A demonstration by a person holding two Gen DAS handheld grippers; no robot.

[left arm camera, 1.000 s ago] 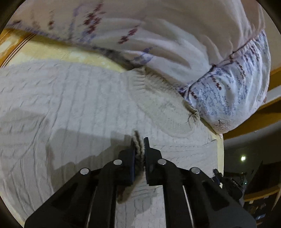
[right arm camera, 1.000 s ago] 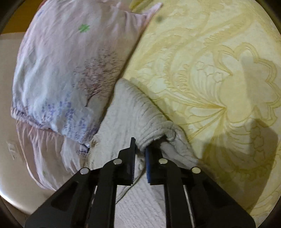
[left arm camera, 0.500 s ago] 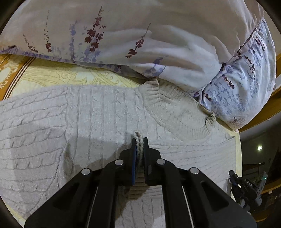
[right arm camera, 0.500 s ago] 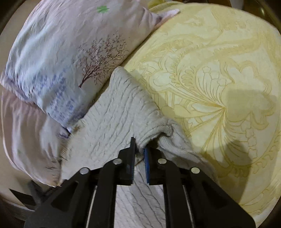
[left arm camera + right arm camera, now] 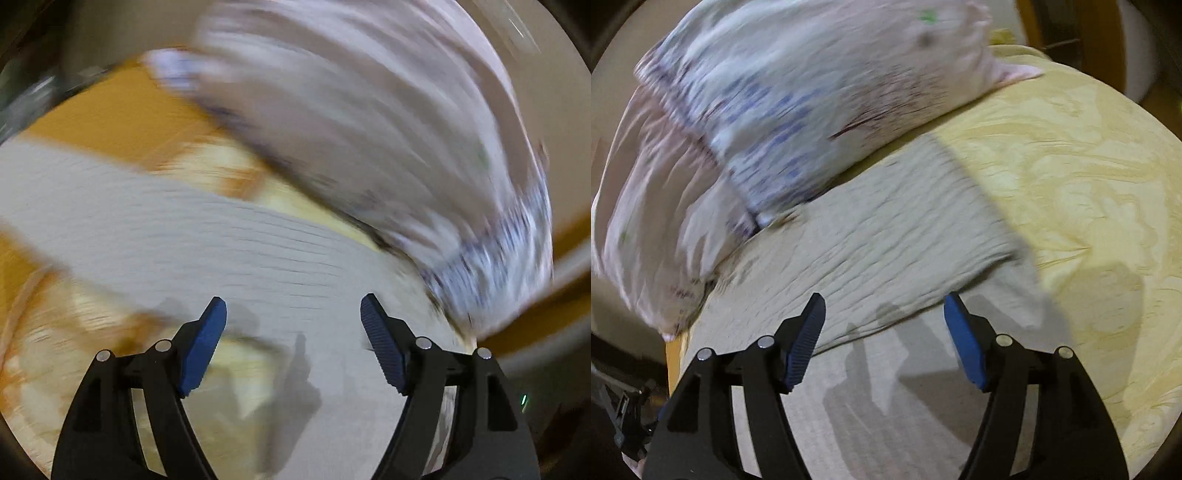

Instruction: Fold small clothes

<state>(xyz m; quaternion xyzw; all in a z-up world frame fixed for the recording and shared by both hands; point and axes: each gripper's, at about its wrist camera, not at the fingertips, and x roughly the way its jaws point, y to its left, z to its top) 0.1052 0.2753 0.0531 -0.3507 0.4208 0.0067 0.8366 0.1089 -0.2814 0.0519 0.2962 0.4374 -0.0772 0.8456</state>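
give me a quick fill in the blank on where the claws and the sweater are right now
1. Both the left claw and the right claw are ____.
2. The cream knit sweater lies on a ____ bedspread.
3. Neither claw holds any ____.
4. The floral pillow rests against the sweater's ____ edge.

Missing words: open; yellow; fabric; far

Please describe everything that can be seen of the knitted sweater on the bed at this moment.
The sweater is cream, of ribbed or cable knit that looks thick and soft. It lies flat on the yellow patterned bedspread, with one part folded over the rest, so a raised edge crosses it. Its far edge reaches the floral pillow; blur hides whether they touch. The left gripper and right gripper both stand open above it, holding nothing. Motion blur hides the finer details.
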